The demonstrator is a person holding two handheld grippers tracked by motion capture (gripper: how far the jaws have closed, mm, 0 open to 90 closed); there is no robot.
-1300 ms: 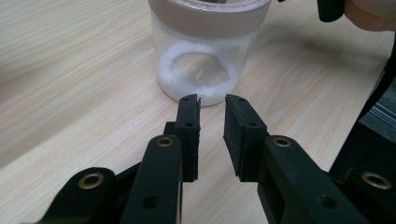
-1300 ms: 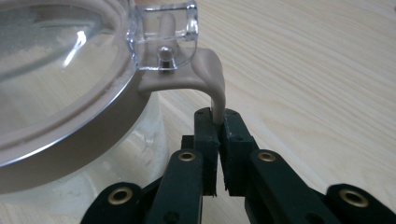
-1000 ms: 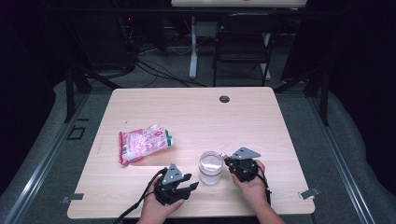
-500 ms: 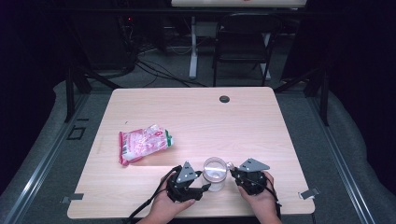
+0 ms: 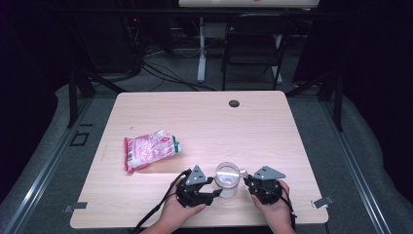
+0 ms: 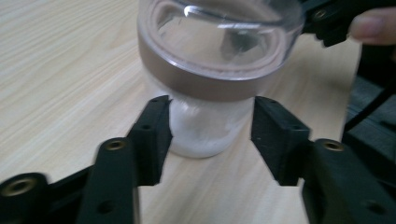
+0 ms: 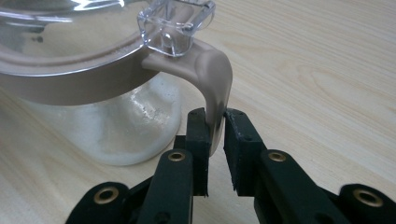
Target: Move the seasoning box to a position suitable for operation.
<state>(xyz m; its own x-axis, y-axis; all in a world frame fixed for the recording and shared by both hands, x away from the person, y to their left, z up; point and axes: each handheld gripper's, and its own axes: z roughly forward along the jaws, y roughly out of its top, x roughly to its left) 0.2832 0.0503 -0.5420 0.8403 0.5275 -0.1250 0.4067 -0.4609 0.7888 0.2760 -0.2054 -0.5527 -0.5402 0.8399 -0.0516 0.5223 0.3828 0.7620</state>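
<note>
1. Near edge of the desk [image 5: 146, 204], high view: two hands come in from the bottom, one gripper in each. The left gripper [image 5: 214, 194] and the right gripper [image 5: 246, 179] flank a clear jar [image 5: 227, 178], which stands upright on the desk near the front edge, slightly right of centre.
2. Right gripper, right gripper view: the jaws are pinched on the tan handle [image 7: 215, 88] of the jar, near the handle's lower end, with only the thin strap between them. They have just been opening a little, yet both pads still touch the handle.
3. Left gripper [image 6: 210, 135], left gripper view: the jaws stand apart on either side of the jar's glass body, below the tan band [image 6: 205, 84]. Its jaws have just been closing somewhat. The left pad looks to be at the glass; a gap shows at the right pad, so no grip is made.
4. Jar: a clear lid [image 7: 93, 28] with a small clear tab [image 7: 175, 23] sits over the tan band. White powdery content [image 7: 116, 130] lies in the lower part.
5. Mid desk, left of the jar and well apart: a pink and white packet [image 5: 150, 149], lying flat.
6. Far desk edge: a small dark round grommet [image 5: 234, 103].
7. Beyond the desk: a dark folding chair [image 5: 253, 44] and cables on the floor.
</note>
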